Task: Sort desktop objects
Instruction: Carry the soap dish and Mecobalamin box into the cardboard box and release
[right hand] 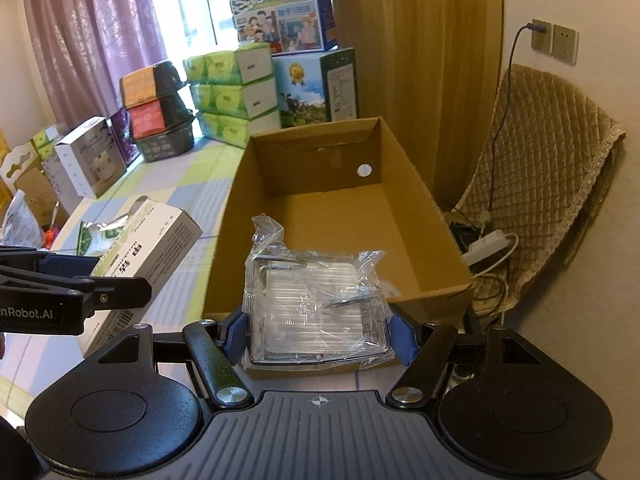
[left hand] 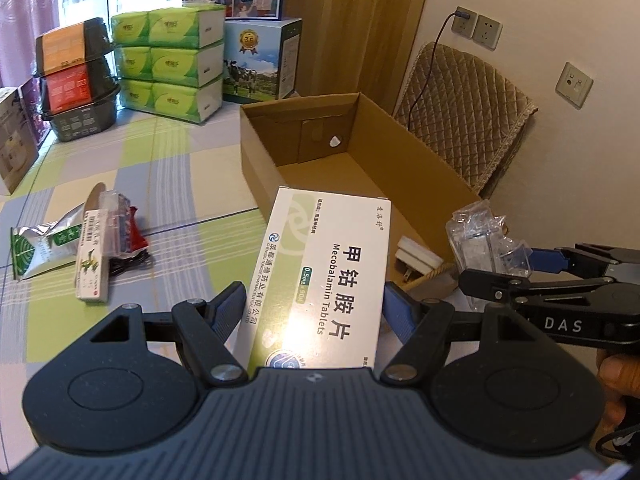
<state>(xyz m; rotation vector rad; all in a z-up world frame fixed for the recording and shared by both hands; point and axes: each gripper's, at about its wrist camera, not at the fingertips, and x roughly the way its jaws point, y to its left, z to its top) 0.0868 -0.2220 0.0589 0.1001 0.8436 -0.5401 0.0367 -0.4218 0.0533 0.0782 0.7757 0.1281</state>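
Both grippers hover before the one open cardboard box [right hand: 320,216], the left gripper [left hand: 316,300] clamped on a white carton [left hand: 320,280] printed "Mecobalamin Tablets", the right gripper [right hand: 318,330] pinching one clear plastic-wrapped case [right hand: 316,304], while a few small packets [left hand: 76,244] lie on the checked tabletop [left hand: 180,184].

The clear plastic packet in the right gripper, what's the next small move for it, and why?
Probably carry it a little forward over the near wall of the cardboard box and let go. The right gripper is shut on the clear plastic packet, held just short of the open, empty box, while the left gripper holds the tablet box beside it.
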